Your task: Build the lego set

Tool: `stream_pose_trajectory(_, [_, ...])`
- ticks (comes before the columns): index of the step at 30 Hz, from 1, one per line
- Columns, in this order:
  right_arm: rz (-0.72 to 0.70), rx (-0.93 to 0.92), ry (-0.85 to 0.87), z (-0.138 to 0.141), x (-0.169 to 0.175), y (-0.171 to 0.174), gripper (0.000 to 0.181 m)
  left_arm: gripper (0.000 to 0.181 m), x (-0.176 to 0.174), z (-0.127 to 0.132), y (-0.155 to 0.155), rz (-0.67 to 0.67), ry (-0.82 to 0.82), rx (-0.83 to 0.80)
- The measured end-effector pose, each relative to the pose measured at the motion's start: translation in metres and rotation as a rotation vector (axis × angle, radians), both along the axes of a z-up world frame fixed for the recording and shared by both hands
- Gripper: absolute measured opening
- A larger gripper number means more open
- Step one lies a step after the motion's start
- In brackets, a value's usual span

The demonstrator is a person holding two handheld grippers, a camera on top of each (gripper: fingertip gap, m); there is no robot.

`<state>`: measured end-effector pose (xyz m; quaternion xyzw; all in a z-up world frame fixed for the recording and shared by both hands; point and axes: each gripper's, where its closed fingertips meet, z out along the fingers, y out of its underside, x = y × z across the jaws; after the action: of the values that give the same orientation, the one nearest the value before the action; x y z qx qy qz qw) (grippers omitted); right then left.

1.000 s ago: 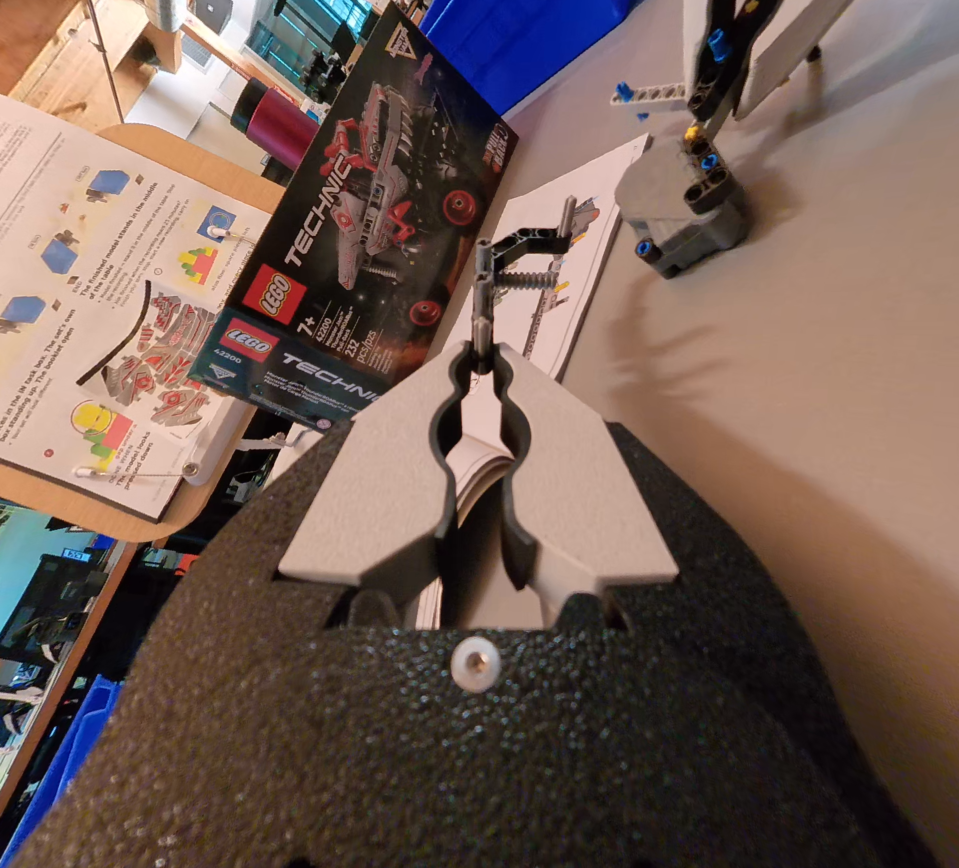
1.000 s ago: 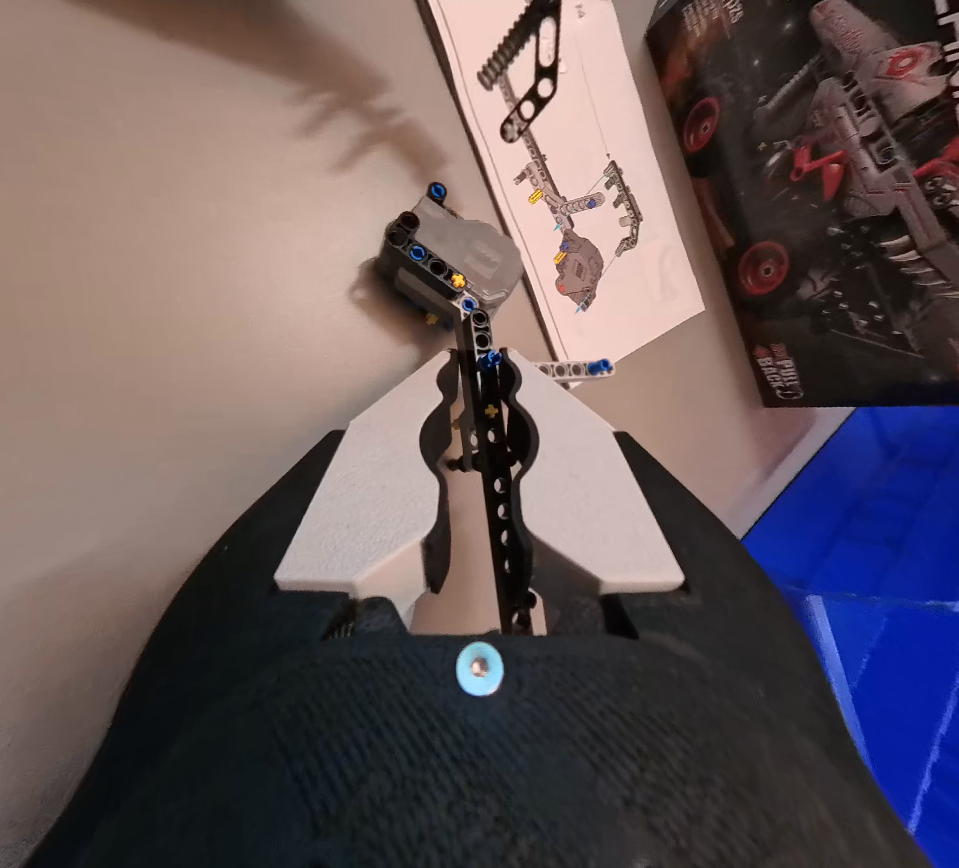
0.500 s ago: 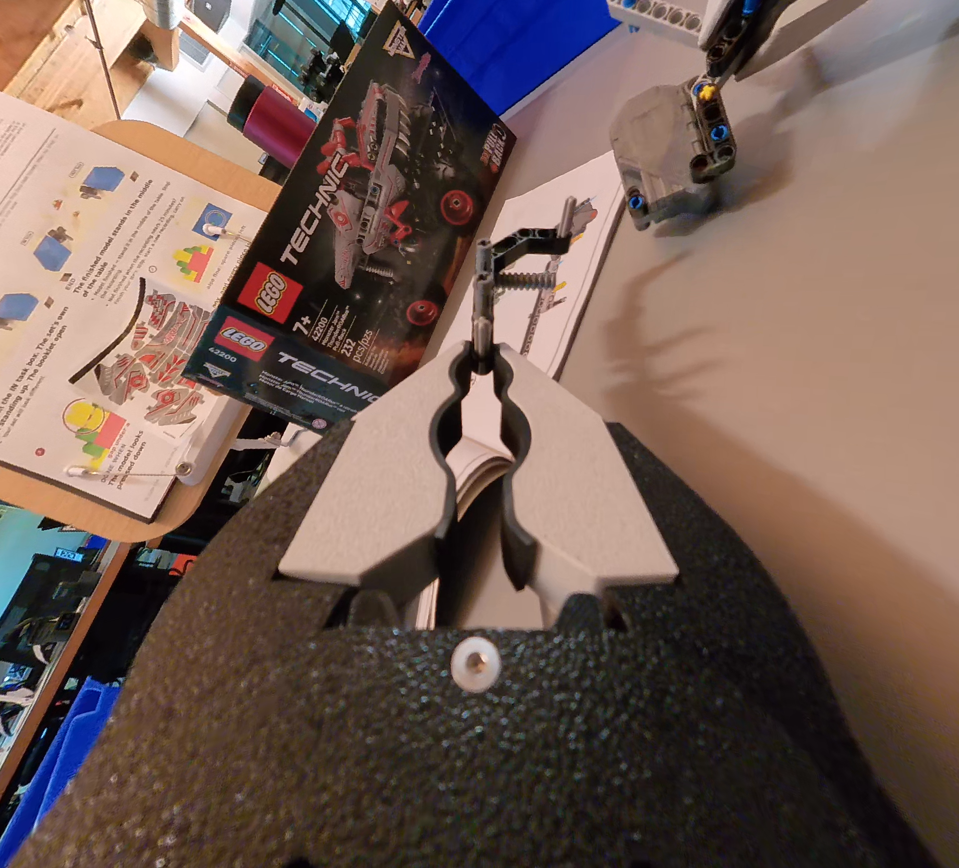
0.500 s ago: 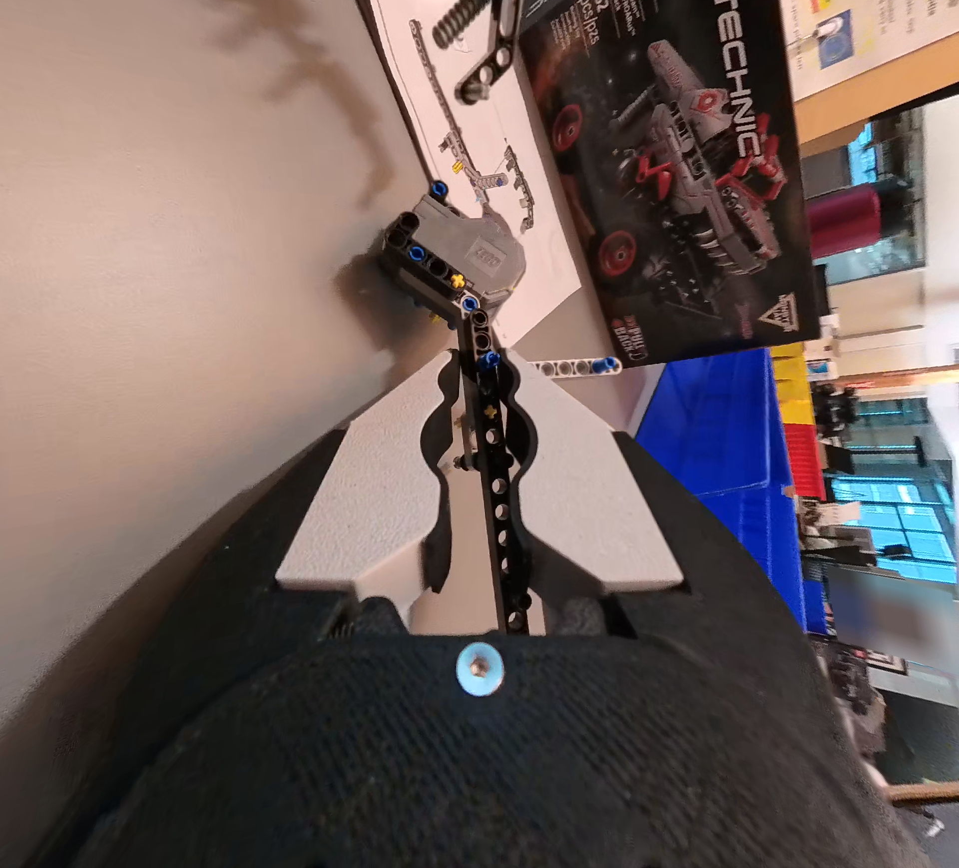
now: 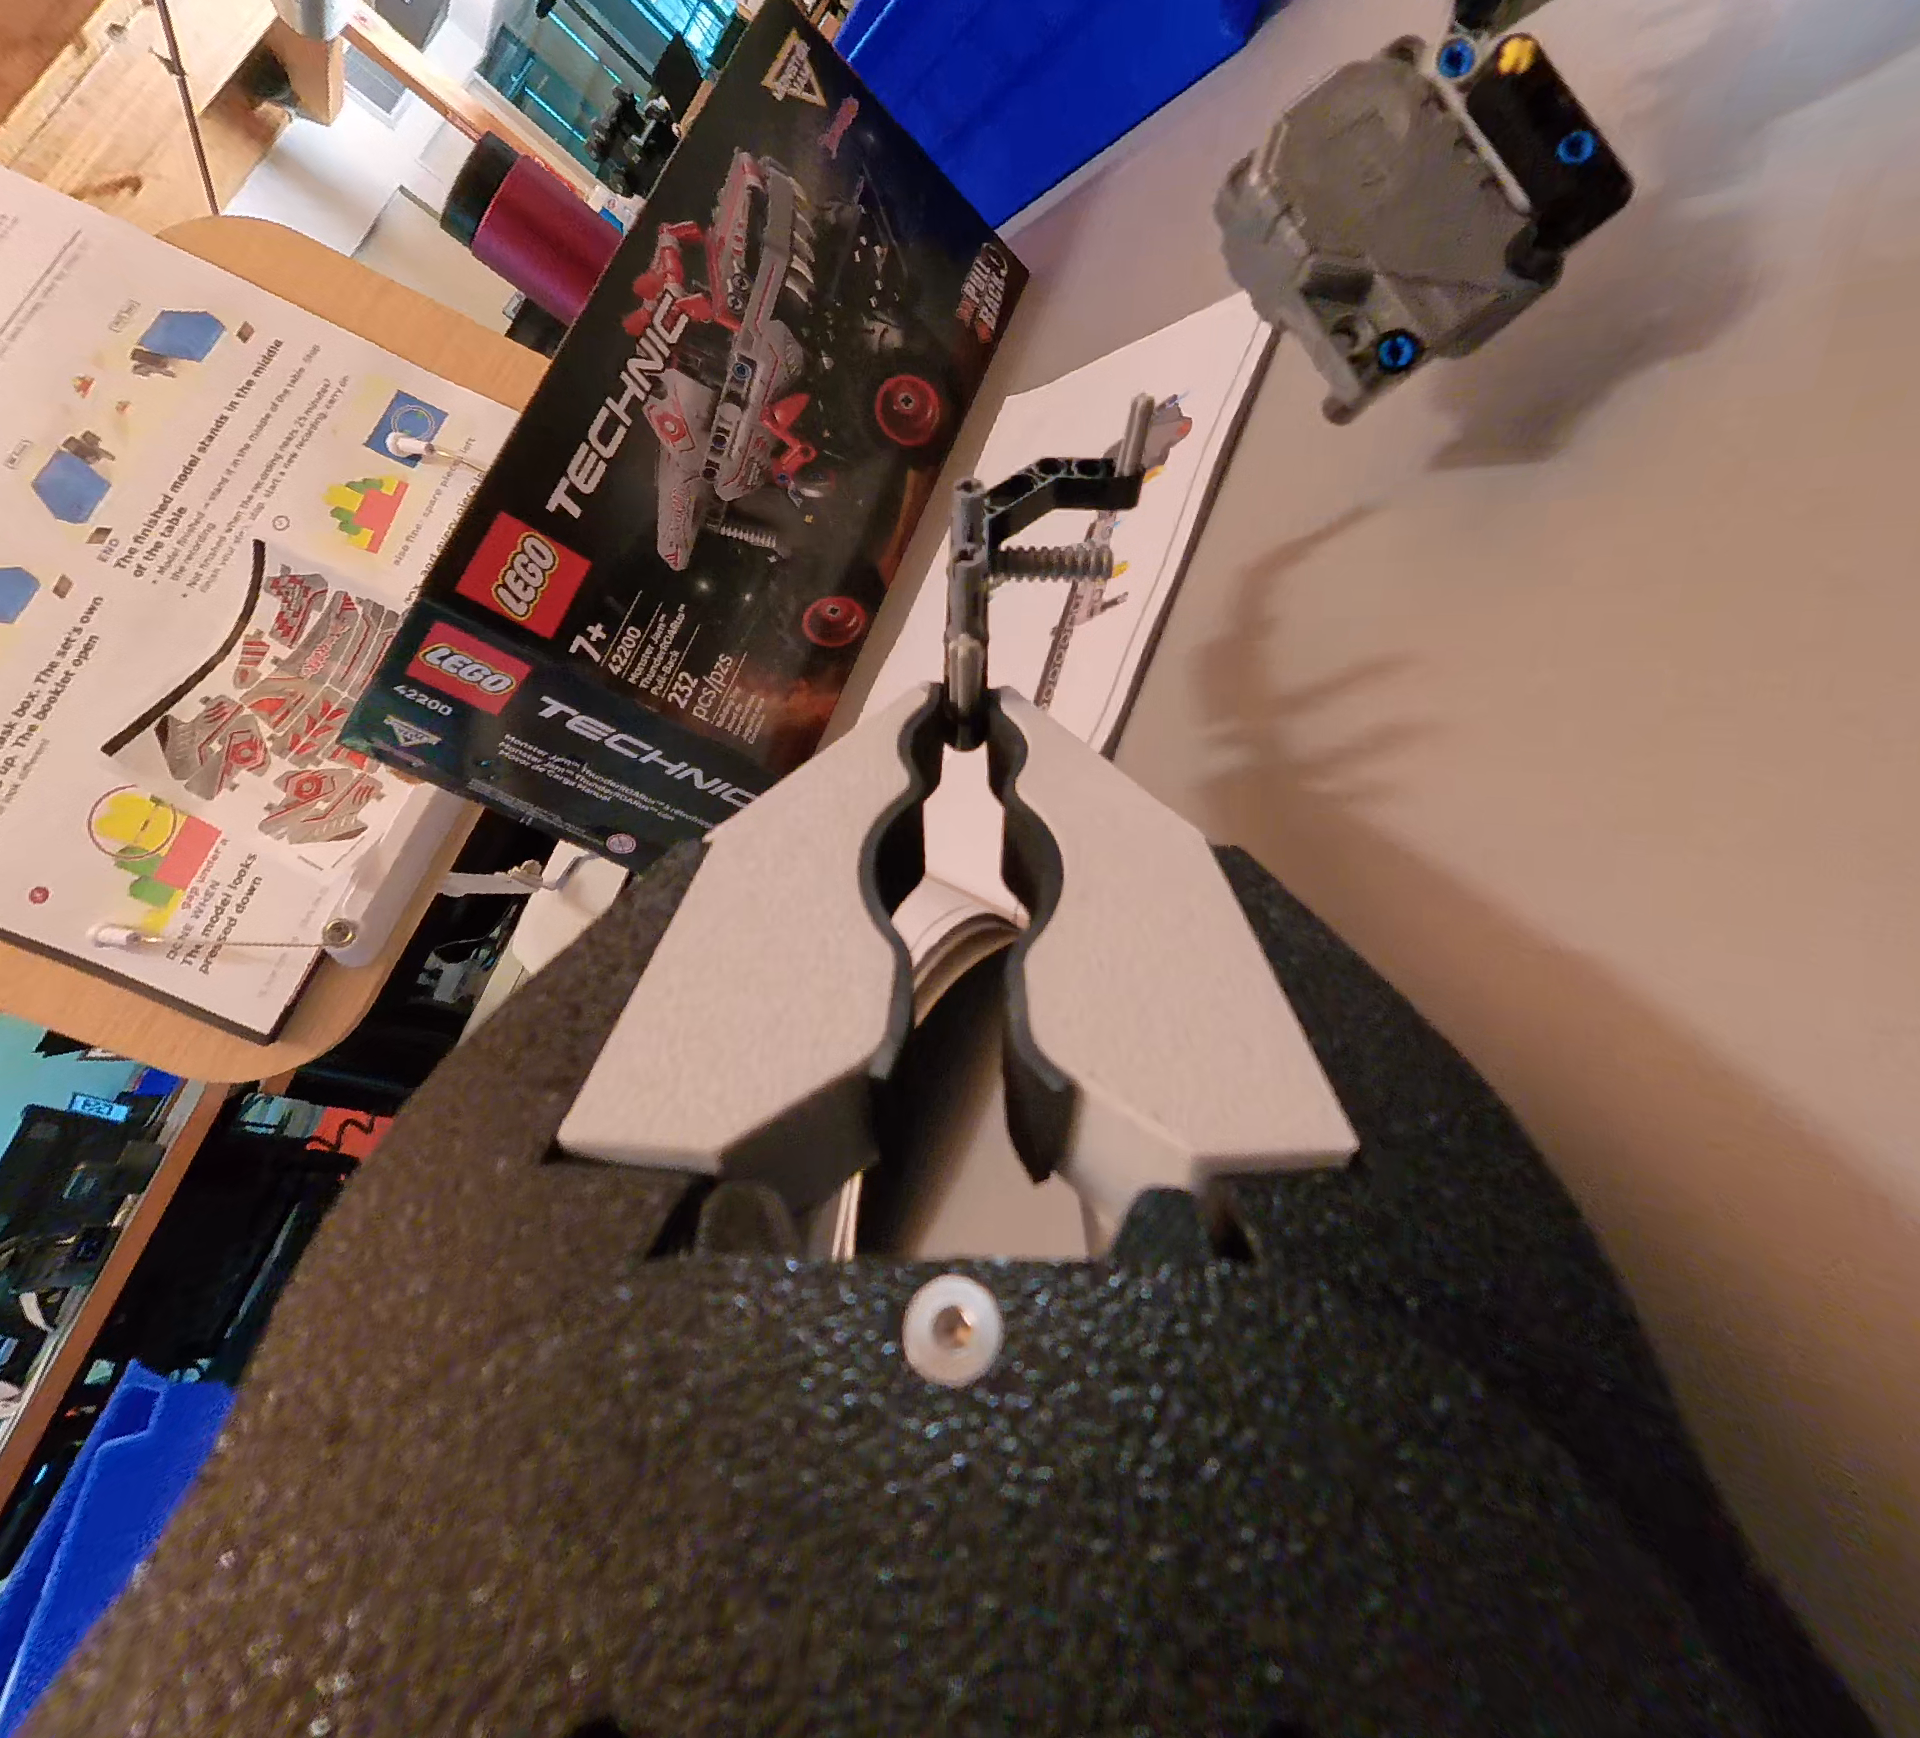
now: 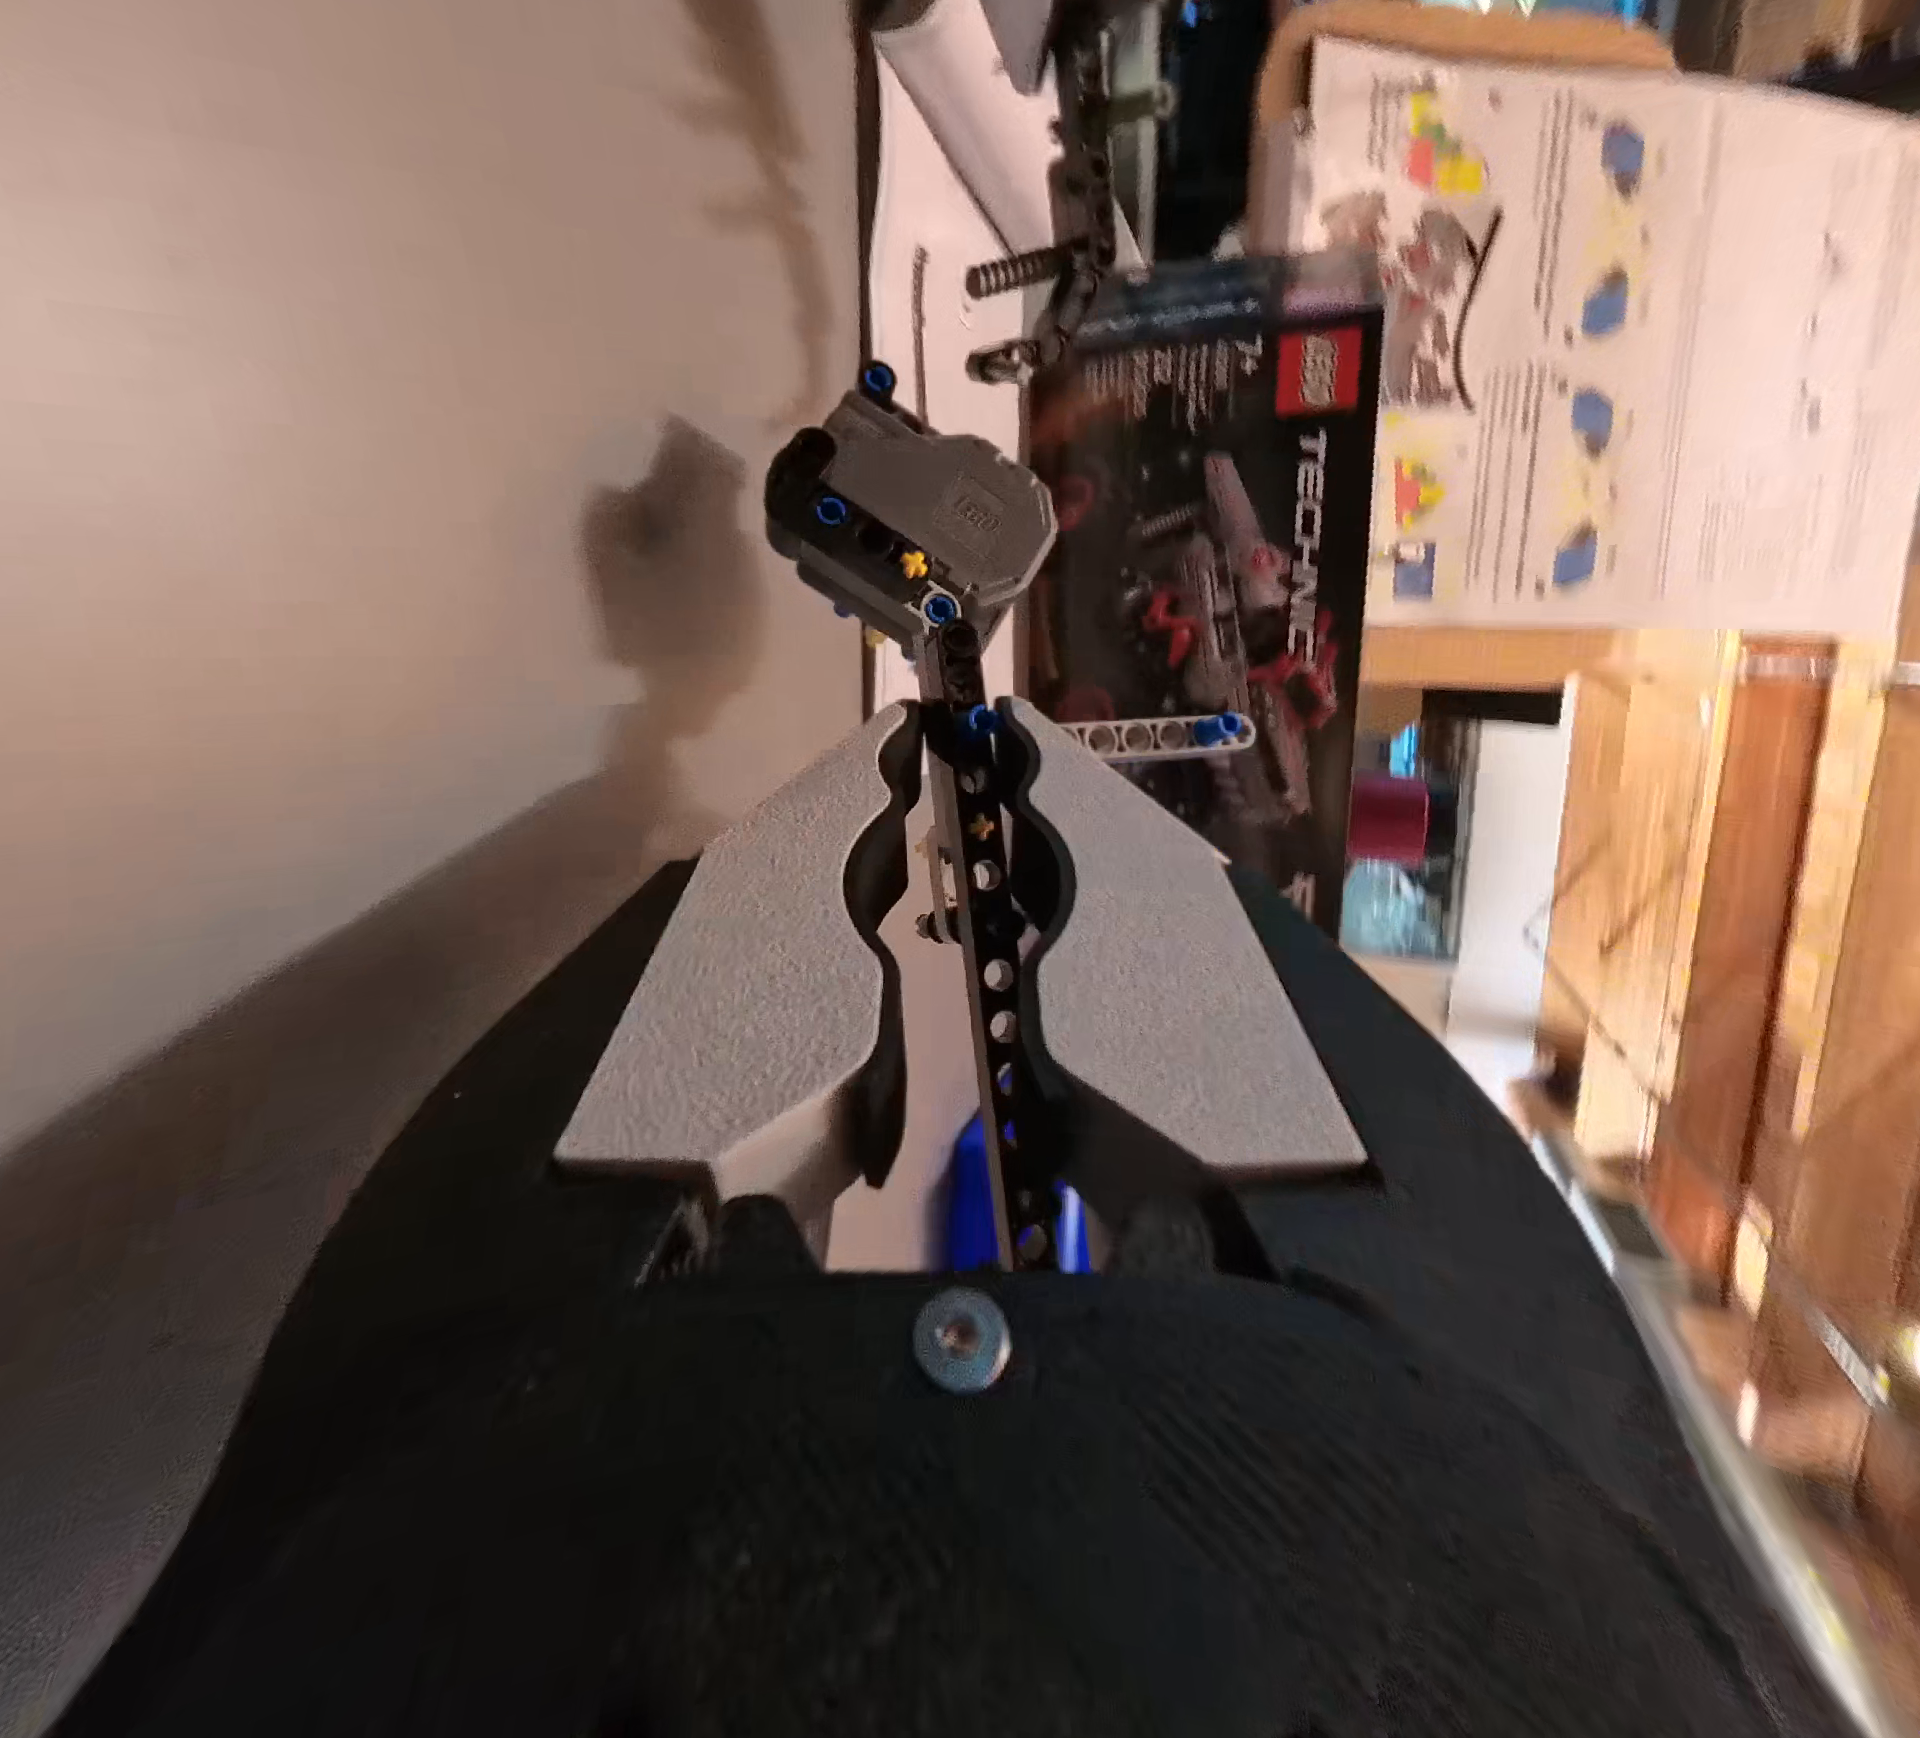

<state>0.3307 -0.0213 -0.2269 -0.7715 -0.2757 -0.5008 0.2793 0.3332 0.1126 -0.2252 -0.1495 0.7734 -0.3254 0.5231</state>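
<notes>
Your left tool (image 5: 964, 720) is clenched on the thin grey axle end of a small spring assembly (image 5: 1023, 535): a perforated black angled beam with a coiled metal-grey spring jutting from it, held in the air above the open instruction booklet (image 5: 1174, 483), whose glossy white pages lie flat on the smooth, pale matte surface (image 5: 1558, 753). Your right tool (image 6: 961, 732) is grasping a long black beam (image 6: 987, 919), a slim bar pierced by a row of round holes with a yellow cross-shaped pin and blue pins set in it. Its far end carries the chunky grey motor block (image 6: 935, 525), rounded on one face and fitted with a black holed frame and blue pegs; the block hangs clear of the surface and casts a soft shadow there. A short light-grey holed beam (image 6: 1153, 734) with a blue peg sticks out sideways near the tool's tips. Both tools have flat, grainy light-grey fingers (image 5: 769, 940) with wavy dark inner edges, set in coarse, pebbled black housings. The dark printed cardboard set box (image 5: 717, 483) stands propped just beside the booklet. Behind it are smooth blue plastic bins (image 5: 1039, 47) and a rounded wooden board (image 5: 343, 306) carrying a printed sheet. The right wrist view is motion-blurred, so finer detail there cannot be made out.
</notes>
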Motion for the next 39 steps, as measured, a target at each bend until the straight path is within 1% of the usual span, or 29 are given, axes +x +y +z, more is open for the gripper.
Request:
stream_pose_trajectory(2, [0.127, -0.121, -0.025, 0.005, -0.004, 0.003, 0.010, 0.005, 0.000, 0.000, -0.001, -0.004, 0.004, -0.007])
stream_pose_trajectory(4, [0.287, -0.276, -0.080, 0.007, -0.011, 0.007, 0.010, 0.005, -0.001, 0.000, -0.003, -0.011, 0.003, -0.010])
stream_pose_trajectory(6, [0.403, -0.472, -0.041, -0.003, -0.017, 0.004, 0.009, 0.005, -0.001, 0.000, -0.004, -0.012, 0.004, -0.005])
stream_pose_trajectory(8, [0.473, -0.605, -0.057, -0.009, -0.016, 0.002, 0.005, 0.005, -0.002, 0.000, -0.004, -0.018, 0.009, 0.000])
stream_pose_trajectory(10, [0.531, -0.669, -0.097, -0.009, -0.015, 0.006, 0.005, 0.005, -0.002, -0.001, -0.005, -0.025, 0.014, 0.000])
stream_pose_trajectory(13, [0.579, -0.725, -0.141, -0.007, -0.012, 0.012, 0.005, 0.005, -0.003, -0.001, -0.007, -0.038, 0.002, 0.015])
stream_pose_trajectory(18, [0.606, -0.857, -0.256, -0.005, -0.006, 0.023, 0.005, 0.005, -0.006, -0.003, -0.015, -0.073, -0.027, 0.094])
stream_pose_trajectory(20, [0.583, -0.898, -0.258, -0.005, -0.005, 0.024, 0.005, 0.005, -0.007, -0.007, -0.018, -0.087, -0.024, 0.124])
stream_pose_trajectory(24, [0.579, -0.912, -0.269, -0.006, -0.002, 0.029, 0.005, 0.005, -0.009, -0.011, -0.021, -0.101, -0.021, 0.168])
stream_pose_trajectory(29, [0.581, -0.949, -0.316, -0.008, 0.000, 0.034, 0.004, 0.005, -0.009, -0.013, -0.021, -0.113, -0.015, 0.173])
stream_pose_trajectory(34, [0.589, -0.975, -0.333, -0.008, 0.000, 0.038, 0.005, 0.005, -0.014, -0.021, -0.025, -0.166, 0.042, 0.162])
stream_pose_trajectory(39, [0.584, -0.992, -0.343, -0.009, 0.003, 0.038, 0.005, 0.005, -0.015, -0.026, -0.025, -0.174, 0.075, 0.168])
